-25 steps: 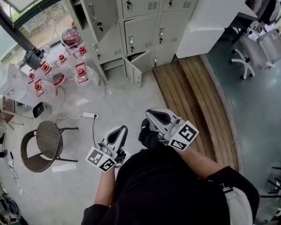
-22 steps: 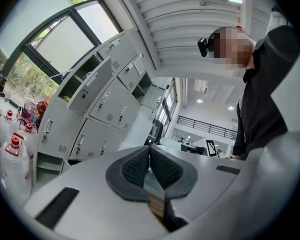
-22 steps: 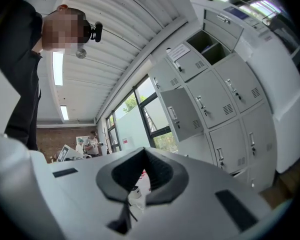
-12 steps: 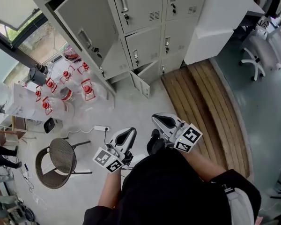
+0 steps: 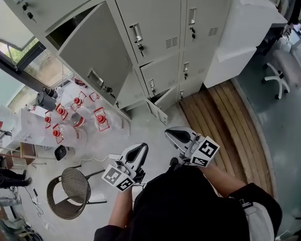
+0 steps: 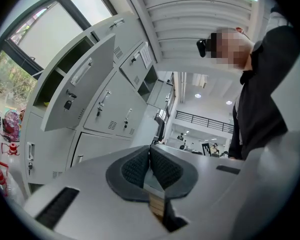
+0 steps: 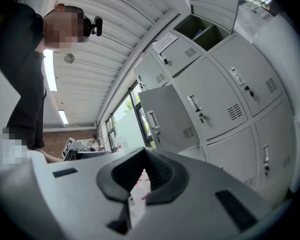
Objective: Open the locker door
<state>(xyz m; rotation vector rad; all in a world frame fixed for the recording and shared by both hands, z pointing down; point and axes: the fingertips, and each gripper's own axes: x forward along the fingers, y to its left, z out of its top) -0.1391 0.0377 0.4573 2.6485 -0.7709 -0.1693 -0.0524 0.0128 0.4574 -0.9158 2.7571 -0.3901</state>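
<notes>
A bank of grey lockers (image 5: 155, 19) stands ahead. One mid-height door (image 5: 93, 59) at the left hangs wide open, and a small bottom door (image 5: 158, 107) is ajar. The door beside the open one (image 5: 150, 26) is closed, with a handle and key. My left gripper (image 5: 139, 148) and right gripper (image 5: 172, 133) are held low near the person's body, well short of the lockers. Both are shut with nothing between the pads. The left gripper (image 6: 150, 150) points toward the open door (image 6: 77, 81). The right gripper (image 7: 144, 153) faces closed doors (image 7: 210, 99).
A wicker chair (image 5: 72, 192) stands on the floor at the left. Red-lidded glass jars (image 5: 75, 112) sit by the window. A wooden slatted platform (image 5: 231, 119) lies at the right, with a white cabinet (image 5: 241, 29) and an office chair (image 5: 286, 59) beyond.
The head view has tilted up and come nearer the lockers, which now fill the top. Both grippers have slid slightly lower in the view and remain shut.
</notes>
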